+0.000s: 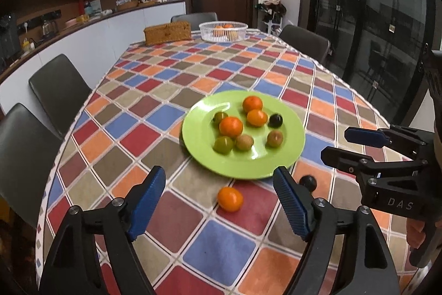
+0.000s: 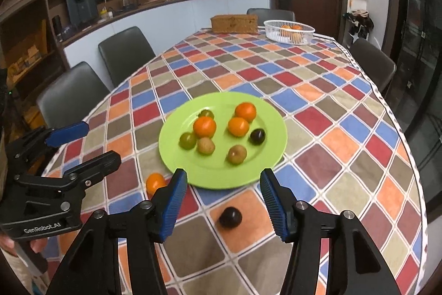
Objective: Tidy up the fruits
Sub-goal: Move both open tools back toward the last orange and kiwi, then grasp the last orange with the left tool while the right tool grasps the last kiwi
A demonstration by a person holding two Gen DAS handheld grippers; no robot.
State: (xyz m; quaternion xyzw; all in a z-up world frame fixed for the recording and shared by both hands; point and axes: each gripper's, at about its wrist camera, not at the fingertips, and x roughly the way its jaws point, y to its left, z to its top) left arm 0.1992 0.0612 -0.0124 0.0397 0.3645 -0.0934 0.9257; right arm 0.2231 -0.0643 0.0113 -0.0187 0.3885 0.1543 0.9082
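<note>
A green plate [image 1: 204,129] [image 2: 265,167] holds several small fruits: oranges [image 1: 231,126] [image 2: 204,127], greenish plums [image 1: 223,145] and a dark plum [image 1: 275,120] [image 2: 257,136]. A loose orange [image 1: 230,198] [image 2: 155,182] and a loose dark plum [image 1: 308,180] [image 2: 230,217] lie on the tablecloth just in front of the plate. My left gripper [image 1: 219,202] is open, with the loose orange between its fingers' line. My right gripper [image 2: 222,199] is open above the loose dark plum; it also shows in the left wrist view [image 1: 338,145].
A white basket [image 1: 223,31] [image 2: 288,30] with oranges and a wicker box [image 1: 167,32] [image 2: 234,23] stand at the table's far end. Dark chairs [image 1: 59,90] [image 2: 125,54] line the table's left side and far end. The table edge curves close on the right.
</note>
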